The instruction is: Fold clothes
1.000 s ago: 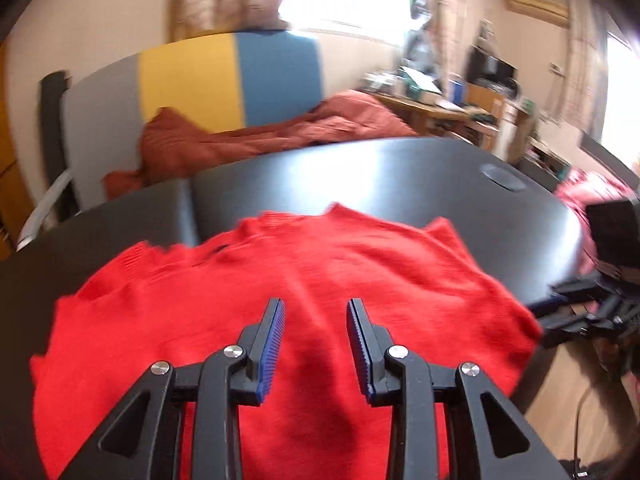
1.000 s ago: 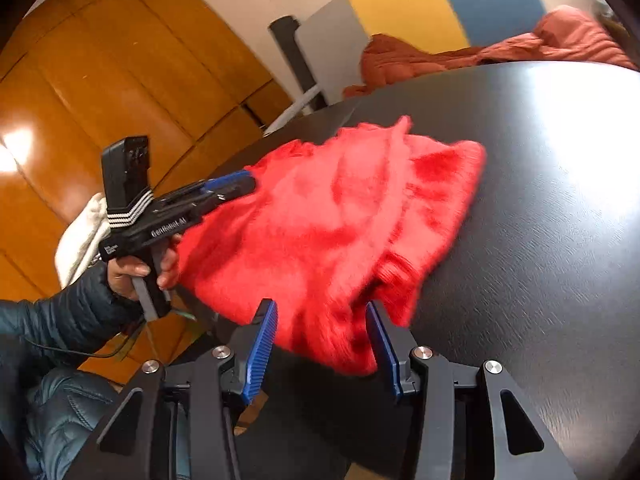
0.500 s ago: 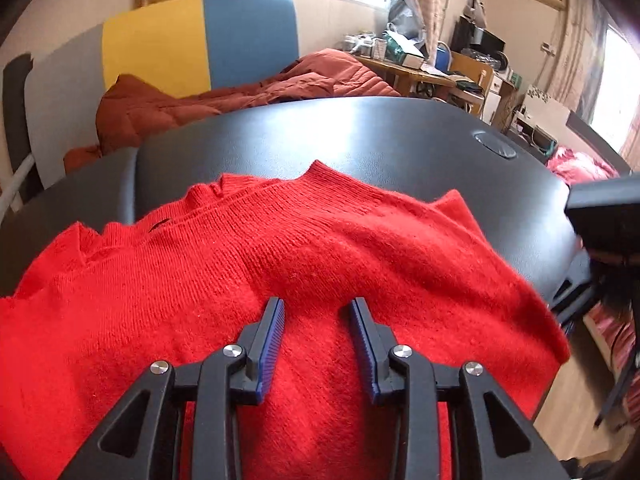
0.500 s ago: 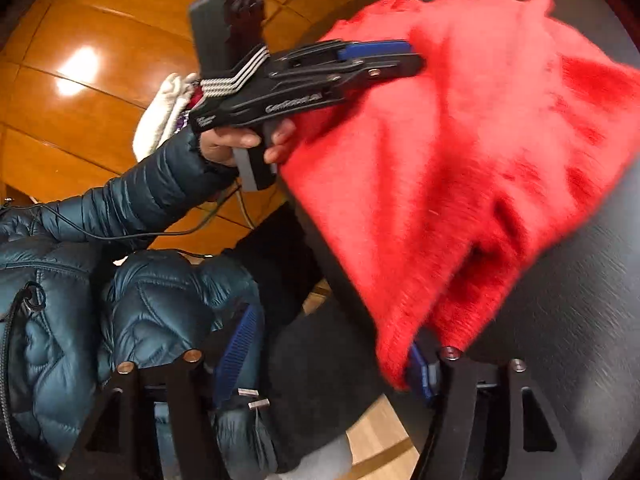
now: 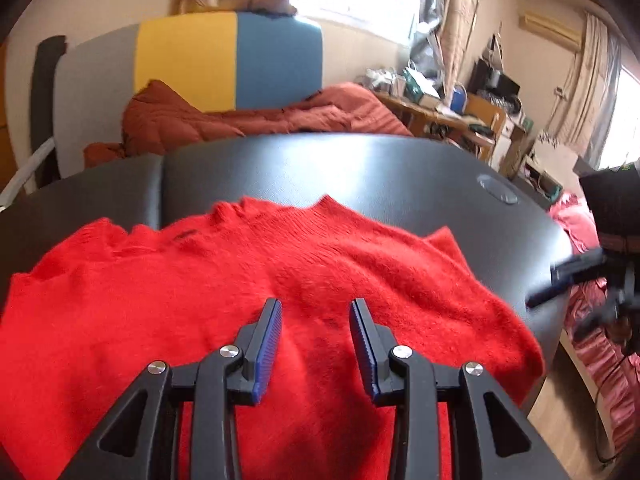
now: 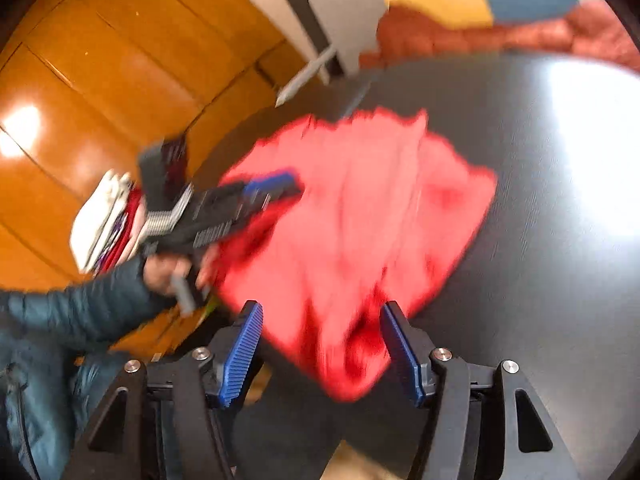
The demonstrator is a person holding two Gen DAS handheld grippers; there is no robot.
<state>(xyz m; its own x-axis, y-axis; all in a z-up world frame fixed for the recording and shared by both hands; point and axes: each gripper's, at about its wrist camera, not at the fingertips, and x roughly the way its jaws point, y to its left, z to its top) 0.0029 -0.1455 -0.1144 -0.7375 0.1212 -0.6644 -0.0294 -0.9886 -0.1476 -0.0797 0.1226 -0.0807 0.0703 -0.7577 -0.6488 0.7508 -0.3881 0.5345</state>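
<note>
On the black counter (image 5: 380,168) a red sweater (image 5: 240,280) is spread, one corner draped past the near edge. Above it the left gripper (image 5: 315,308) is held, jaws apart and unclamped. The right gripper (image 6: 320,312) is shown with jaws recently widened, apart; sweater fabric is seen between them, unpinched.

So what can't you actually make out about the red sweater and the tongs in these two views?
- Left wrist view: the red sweater's near part is cut off by the bottom edge and covered by the left tongs.
- Right wrist view: motion blur smears the sweater's folds; whether the right tongs touch it is unclear.
</note>
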